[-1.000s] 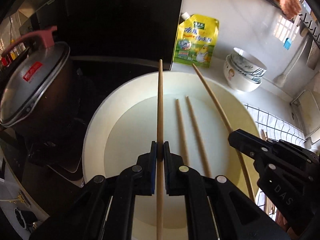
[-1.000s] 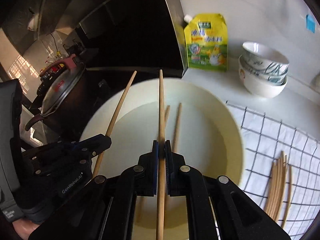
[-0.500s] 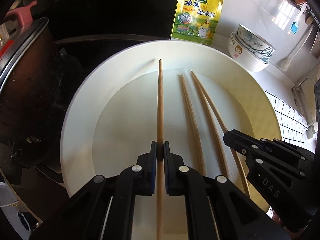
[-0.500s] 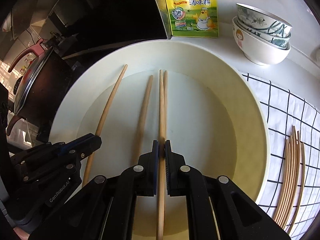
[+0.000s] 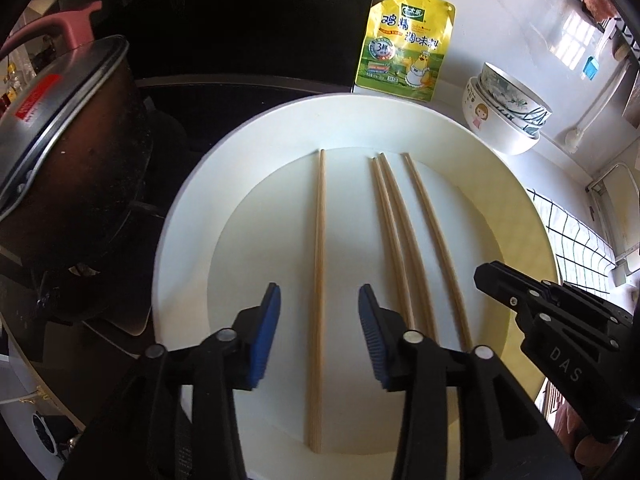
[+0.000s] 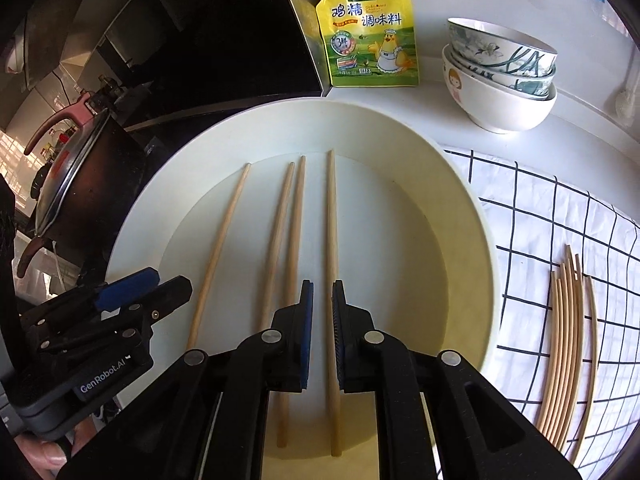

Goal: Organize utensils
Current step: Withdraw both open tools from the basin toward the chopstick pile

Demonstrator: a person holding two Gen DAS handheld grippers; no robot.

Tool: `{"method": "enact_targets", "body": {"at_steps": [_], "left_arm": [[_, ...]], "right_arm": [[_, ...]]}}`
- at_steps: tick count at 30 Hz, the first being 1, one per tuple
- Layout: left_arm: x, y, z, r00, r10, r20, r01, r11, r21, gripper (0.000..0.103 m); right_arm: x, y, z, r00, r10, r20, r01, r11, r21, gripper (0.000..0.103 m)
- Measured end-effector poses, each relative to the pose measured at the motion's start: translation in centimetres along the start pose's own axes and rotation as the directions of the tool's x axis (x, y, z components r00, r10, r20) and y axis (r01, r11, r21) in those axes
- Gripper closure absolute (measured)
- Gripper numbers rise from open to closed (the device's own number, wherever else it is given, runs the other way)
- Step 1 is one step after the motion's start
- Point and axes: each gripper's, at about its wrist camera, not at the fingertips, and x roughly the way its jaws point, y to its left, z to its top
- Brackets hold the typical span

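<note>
four chopsticks lie in the white plate (image 5: 188, 248), roughly parallel, tips toward its far rim. left gripper (image 5: 319, 312) jaws have just been opening; they stand apart with the leftmost chopstick (image 5: 319, 264) lying free between them, pads not touching it. right gripper (image 6: 322, 320) jaws show a narrow gap in its own view; the rightmost chopstick (image 6: 331, 216) runs through that gap and looks to rest on the plate, but whether either pad still touches it can't be told. the middle pair (image 6: 291, 216) lies close together, tips nearly touching; their near ends are hidden under gripper bodies in both views. off the plate's right edge, a bundle of loose chopsticks (image 6: 568, 340) sits on a checked cloth (image 6: 560, 208), lower ends cut off by the lens rim. past the far rim: a yellow seasoning pouch (image 6: 370, 28) and stacked bowls (image 6: 500, 84) on the worktop. left of the plate a lidded pot (image 5: 60, 152) with pink handle, partly cropped. a bit of the person's hand shows at the frame corner, blurred.
</note>
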Motion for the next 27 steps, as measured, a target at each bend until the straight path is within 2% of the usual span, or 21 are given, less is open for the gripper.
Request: {"method": "enact_targets", "body": {"at_steps": [16, 27], "left_arm": [[-3.8, -1.8, -1.4, 0.999, -0.014, 0.051, 0.014, 1.0, 0.006, 0.058], [-5.8, -5.2, -2.9, 0.996, -0.034, 0.086, 0.033, 0.999, 0.018, 0.05]], "right_arm": [[-5.3, -1.2, -2.6, 0.998, 0.003, 0.067, -0.003, 1.0, -0.001, 0.093], [-9.5, -3.5, -5.0, 0.993, -0.019, 0.113, 0.021, 1.0, -0.017, 0.087]]}}
